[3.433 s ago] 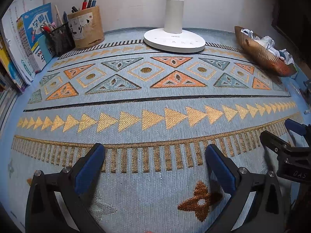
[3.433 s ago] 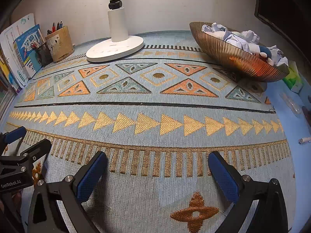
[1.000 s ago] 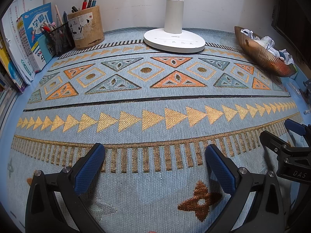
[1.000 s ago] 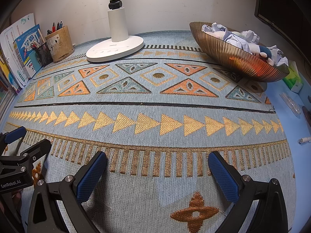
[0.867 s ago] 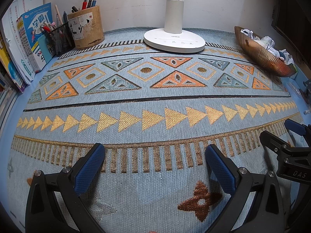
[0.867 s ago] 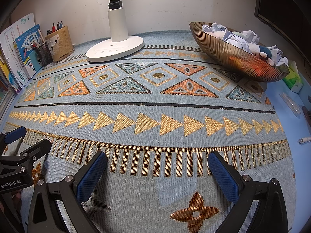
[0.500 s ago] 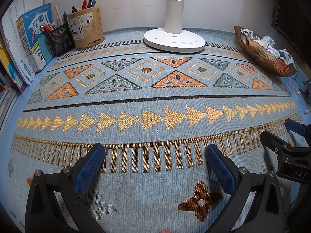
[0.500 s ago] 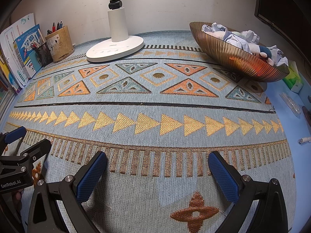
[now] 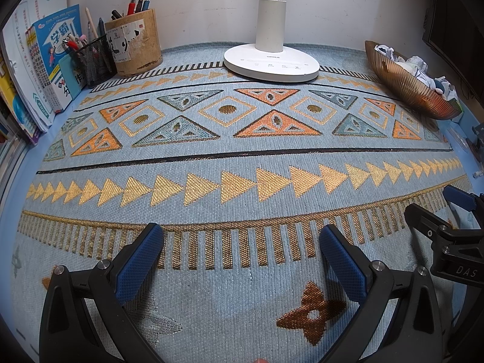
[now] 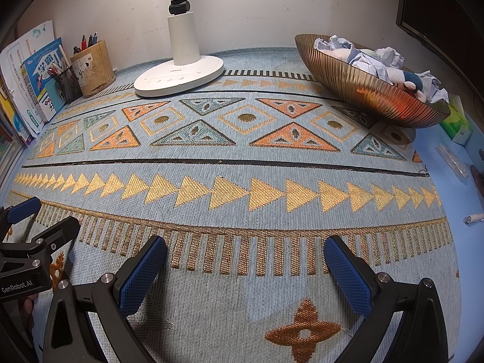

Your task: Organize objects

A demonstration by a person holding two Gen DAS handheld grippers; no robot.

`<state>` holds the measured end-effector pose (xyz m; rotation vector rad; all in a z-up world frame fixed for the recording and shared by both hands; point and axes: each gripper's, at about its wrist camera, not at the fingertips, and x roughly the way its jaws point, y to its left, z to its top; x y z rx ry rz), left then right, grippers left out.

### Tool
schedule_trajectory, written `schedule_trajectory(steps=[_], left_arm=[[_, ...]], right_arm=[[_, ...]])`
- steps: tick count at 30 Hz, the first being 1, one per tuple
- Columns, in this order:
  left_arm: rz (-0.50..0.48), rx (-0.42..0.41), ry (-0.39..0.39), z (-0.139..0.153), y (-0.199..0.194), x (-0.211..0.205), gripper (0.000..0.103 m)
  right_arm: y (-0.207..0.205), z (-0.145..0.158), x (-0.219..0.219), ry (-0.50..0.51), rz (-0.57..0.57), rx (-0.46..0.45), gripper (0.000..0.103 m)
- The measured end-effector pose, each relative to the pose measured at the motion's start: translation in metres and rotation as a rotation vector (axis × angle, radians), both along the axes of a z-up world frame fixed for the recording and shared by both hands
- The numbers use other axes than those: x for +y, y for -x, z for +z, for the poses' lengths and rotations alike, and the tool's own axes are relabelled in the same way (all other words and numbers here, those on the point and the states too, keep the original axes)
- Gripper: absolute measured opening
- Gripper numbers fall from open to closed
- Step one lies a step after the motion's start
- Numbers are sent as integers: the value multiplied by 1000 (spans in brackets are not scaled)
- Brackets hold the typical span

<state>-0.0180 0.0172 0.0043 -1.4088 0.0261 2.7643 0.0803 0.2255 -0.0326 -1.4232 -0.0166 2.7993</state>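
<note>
Woven blue cloth with gold and orange triangles covers the desk [image 9: 18, 187], and its wide middle lies bare. What there is to sort sits around the edges. A ribbed copper bowl [image 10: 357, 87] at the far right holds crumpled paper [image 10: 390, 57] and a small soft toy [image 10: 407, 78]. At the far left, pens stand in a round cork holder [image 9: 136, 45] and a black mesh cup [image 9: 95, 62], with books [image 9: 51, 69] leaning beside them. A white lamp base [image 9: 272, 65] stands at the back centre. Off the cloth's right edge lie a small white capped thing [image 10: 473, 218], a clear wrapper [image 10: 452, 158] and a green box [image 10: 456, 121].

The bowl and those loose bits lie ahead and to the right of the right gripper [image 10: 245, 275], which is the nearer one; the pen holders lie ahead and left of the left gripper [image 9: 239, 260]. The white capped thing lies roughly crosswise to the right gripper's fingers.

Both sets of jaws are spread wide, low over the cloth, holding nothing. This tidy layout would suit either a finished sort or one with the right-edge strays yet to gather.
</note>
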Motion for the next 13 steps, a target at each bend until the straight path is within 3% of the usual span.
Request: schedule_trajectory(steps=[13], left_arm=[[0,0,-1,0,1,0,103]], right_arm=[[0,0,0,0,1,0,103]])
